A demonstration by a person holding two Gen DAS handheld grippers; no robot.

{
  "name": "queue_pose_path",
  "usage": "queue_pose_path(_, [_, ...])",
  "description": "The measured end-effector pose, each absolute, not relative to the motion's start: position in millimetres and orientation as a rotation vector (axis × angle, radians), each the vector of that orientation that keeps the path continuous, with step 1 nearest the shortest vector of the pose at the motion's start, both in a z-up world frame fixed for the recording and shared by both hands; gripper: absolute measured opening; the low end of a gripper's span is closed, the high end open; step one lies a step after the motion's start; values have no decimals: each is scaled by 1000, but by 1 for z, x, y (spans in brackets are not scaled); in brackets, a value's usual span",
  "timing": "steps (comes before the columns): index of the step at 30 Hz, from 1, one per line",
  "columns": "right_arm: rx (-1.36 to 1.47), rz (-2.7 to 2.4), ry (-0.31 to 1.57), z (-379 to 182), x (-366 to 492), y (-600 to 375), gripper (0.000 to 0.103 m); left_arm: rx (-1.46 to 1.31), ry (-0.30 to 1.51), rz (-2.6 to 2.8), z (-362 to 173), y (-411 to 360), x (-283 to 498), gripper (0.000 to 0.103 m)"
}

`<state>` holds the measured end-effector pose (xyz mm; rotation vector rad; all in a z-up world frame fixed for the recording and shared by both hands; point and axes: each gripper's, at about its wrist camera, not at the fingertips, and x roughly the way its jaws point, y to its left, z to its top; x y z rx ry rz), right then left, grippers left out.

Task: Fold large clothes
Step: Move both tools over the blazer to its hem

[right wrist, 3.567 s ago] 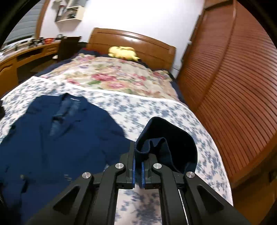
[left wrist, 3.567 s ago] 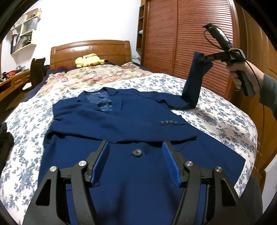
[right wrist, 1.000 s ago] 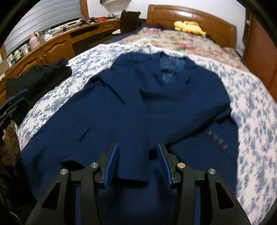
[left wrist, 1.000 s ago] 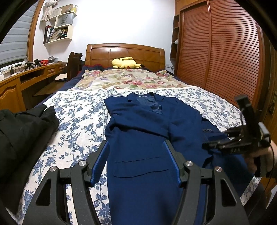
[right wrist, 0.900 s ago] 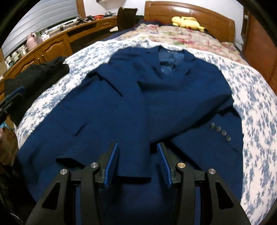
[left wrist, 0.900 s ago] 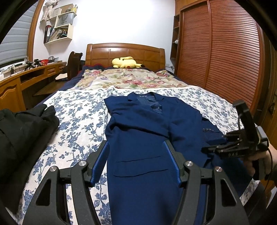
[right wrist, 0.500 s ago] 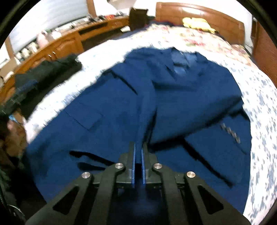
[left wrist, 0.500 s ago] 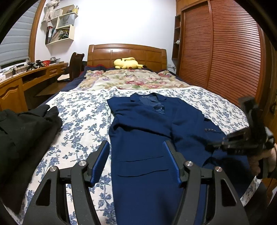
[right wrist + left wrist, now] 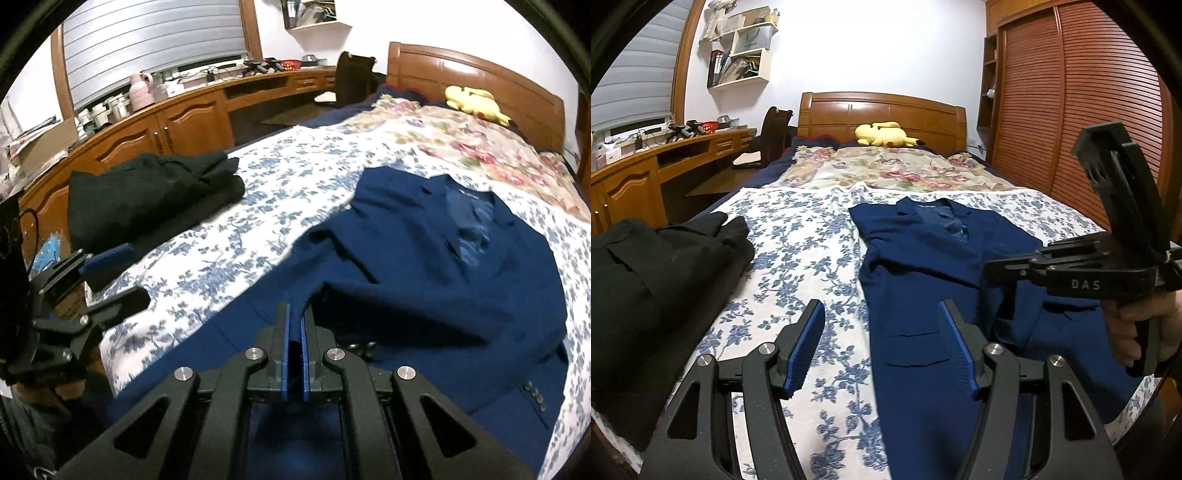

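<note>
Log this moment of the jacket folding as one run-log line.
step: folding navy jacket | right gripper: shut on jacket fabric, lifting it | left gripper: open, hovering over bed | black garment: beside jacket

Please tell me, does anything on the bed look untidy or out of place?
Yes. The black garment lies bunched, unfolded, at the bed's edge. The blue jacket is rumpled where the right tool pinches it.

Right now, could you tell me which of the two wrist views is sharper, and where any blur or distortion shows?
Left wrist view: sharp, with the blue jacket crisp; fisheye bends the wardrobe doors. Right wrist view: softer, with motion smear on the jacket collar and floral bedspread; dark vignette at the corners of both.
</note>
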<state>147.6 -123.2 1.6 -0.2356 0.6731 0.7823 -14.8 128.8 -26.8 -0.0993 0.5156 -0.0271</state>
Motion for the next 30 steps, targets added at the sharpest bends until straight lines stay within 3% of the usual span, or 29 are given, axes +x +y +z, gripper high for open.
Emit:
queue_pose_path(2, [-225,788,673,-3,153,-115,16,-102,516,-23,-27,133,-17,64])
queue_pose_path(4, [-222,796,680,-12,154,-122,36,-106,516,-21,-27,136,-18,64])
queue_pose_path(6, [-227,774,671,-16,154,-131,43,-108,515,-19,-27,138,-19,64])
queue_pose_path(11, [-249,646,709,-30,172,-151,43,-106,519,-23,-27,138,-18,64])
queue_pose_path(19, [-355,620,860,-103,183,-141,43,-84,541,-35,-32,130,-16,64])
queue_pose_path(30, [-338,616,854,-110,191,-135,43,-51,569,-54,-38,119,-13,64])
